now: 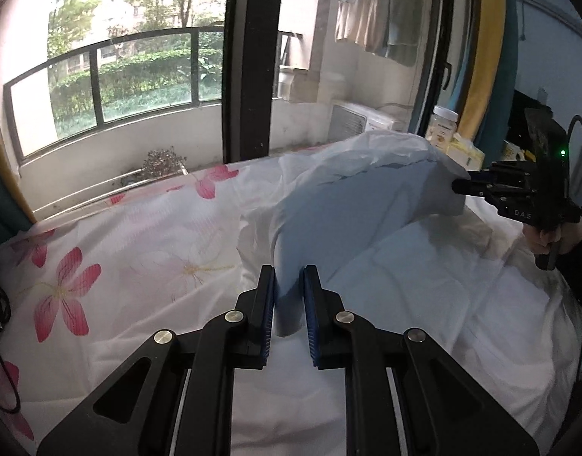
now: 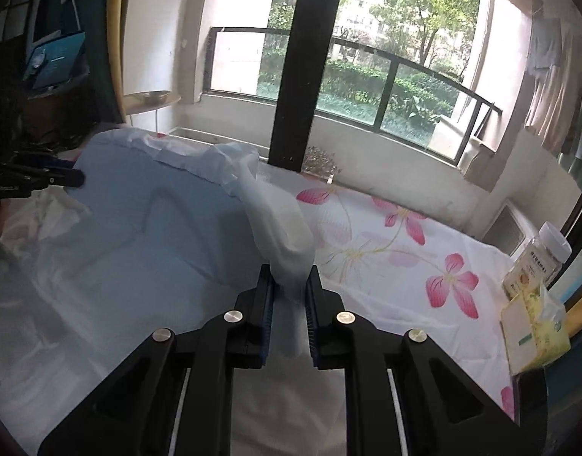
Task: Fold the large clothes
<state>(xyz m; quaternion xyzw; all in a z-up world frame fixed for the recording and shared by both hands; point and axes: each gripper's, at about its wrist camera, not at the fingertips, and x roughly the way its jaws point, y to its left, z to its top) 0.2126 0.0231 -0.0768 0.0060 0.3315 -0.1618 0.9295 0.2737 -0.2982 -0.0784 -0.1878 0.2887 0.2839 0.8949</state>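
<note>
A large pale blue-white garment (image 1: 348,205) is lifted above the bed, stretched between both grippers. My left gripper (image 1: 289,281) is shut on a bunched edge of it. My right gripper (image 2: 289,281) is shut on another bunched edge (image 2: 279,235). In the left wrist view the right gripper (image 1: 462,184) shows at the right, pinching the garment's far corner. In the right wrist view the left gripper (image 2: 76,178) shows at the left, holding the other corner of the garment (image 2: 146,224). The rest of the garment drapes down on the bed.
The bed has a white sheet with pink flowers (image 1: 112,266) (image 2: 405,250). A clear jar (image 2: 538,262) and a yellow tissue pack (image 2: 534,323) stand at the bed's edge by the window. A dark window frame post (image 1: 252,60) and glass lie just beyond the bed.
</note>
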